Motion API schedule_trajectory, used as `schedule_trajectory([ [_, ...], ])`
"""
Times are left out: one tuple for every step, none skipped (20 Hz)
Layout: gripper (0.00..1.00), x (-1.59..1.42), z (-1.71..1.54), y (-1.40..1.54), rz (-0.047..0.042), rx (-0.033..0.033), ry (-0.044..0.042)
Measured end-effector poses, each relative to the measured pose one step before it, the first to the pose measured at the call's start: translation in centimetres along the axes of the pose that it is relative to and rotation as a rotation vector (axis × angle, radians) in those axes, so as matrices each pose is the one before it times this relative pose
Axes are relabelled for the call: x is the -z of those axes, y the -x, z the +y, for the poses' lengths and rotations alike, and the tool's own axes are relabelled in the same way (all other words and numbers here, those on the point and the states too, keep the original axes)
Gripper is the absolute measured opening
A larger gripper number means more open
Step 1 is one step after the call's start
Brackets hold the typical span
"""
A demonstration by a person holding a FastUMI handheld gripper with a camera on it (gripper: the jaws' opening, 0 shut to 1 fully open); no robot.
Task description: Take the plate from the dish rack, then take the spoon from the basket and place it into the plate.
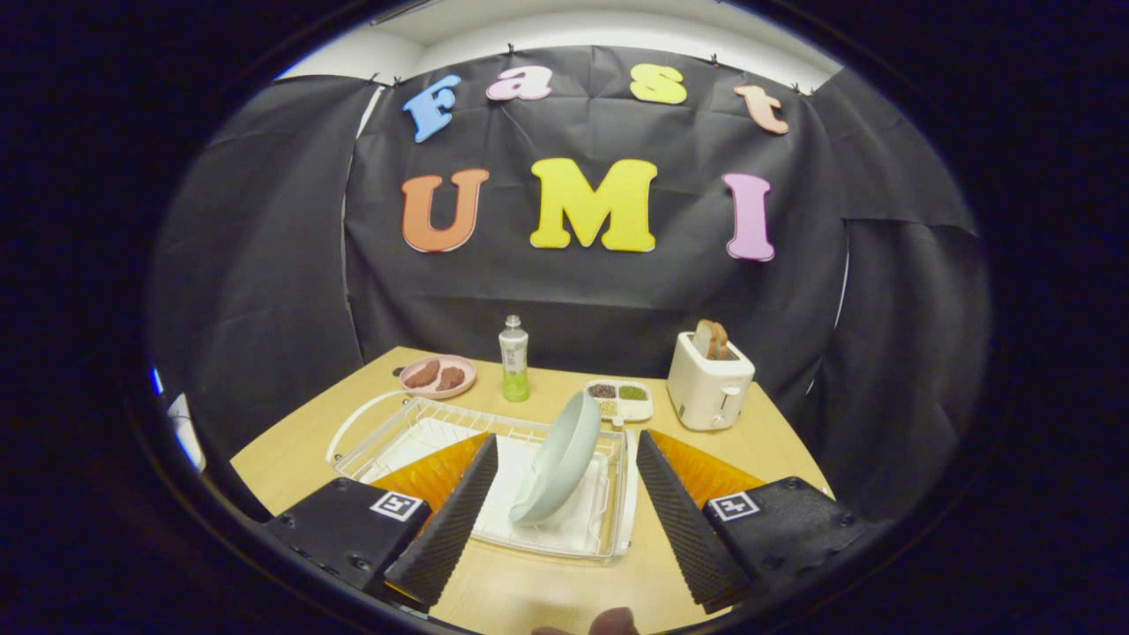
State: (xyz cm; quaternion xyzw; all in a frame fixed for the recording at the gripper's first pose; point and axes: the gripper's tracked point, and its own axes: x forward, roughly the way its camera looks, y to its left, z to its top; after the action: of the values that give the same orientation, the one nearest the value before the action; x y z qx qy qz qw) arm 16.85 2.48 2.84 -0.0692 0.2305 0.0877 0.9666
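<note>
A pale green plate [557, 459] stands on its edge, leaning, in the white wire dish rack [401, 422] on the wooden table. My gripper [564, 498] is open, its two fingers spread wide to either side of the plate and the rack's near end. Neither finger touches the plate, which sits between them and slightly ahead. The spoon and the basket are hidden from me.
Beyond the rack stand a pink plate with brown food [438, 376], a clear bottle with green liquid [514, 360], a small divided dish [619, 399] and a white toaster with bread [710, 381]. A fingertip [613, 623] shows at the table's near edge.
</note>
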Motion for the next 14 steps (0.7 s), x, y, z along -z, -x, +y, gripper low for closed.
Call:
schedule_trajectory([
  [1.00,-0.103,-0.029,-1.479,0.04735,0.00153,-0.00852],
  [1.00,-0.166,0.014,-0.976,0.03814,-0.00686,-0.00989],
  [1.00,-0.091,-0.051,-1.323,0.04141,-0.00236,-0.00976],
  [1.00,0.003,-0.275,-0.960,0.03196,0.00500,-0.00110],
  [1.00,0.078,-0.065,-1.004,0.03240,0.00429,0.00278],
  [1.00,0.283,0.165,-1.134,0.03928,-0.00106,-0.00578],
  [1.00,0.295,0.136,-1.080,0.04002,-0.00810,-0.01110],
  [1.00,0.397,0.007,-1.239,0.04024,-0.00722,-0.01612],
  [1.00,0.419,0.105,-1.003,0.04120,-0.00927,-0.02132],
  [1.00,0.438,0.254,-0.912,0.03748,-0.00978,-0.02140],
  [1.00,0.711,0.120,-0.896,0.03804,-0.01144,-0.01537],
  [1.00,0.500,0.164,-0.788,0.03804,-0.00606,-0.01069],
  [1.00,0.406,0.012,-0.520,0.03472,0.00172,-0.01918],
  [1.00,0.264,0.201,-0.314,0.02311,-0.00694,-0.02182],
])
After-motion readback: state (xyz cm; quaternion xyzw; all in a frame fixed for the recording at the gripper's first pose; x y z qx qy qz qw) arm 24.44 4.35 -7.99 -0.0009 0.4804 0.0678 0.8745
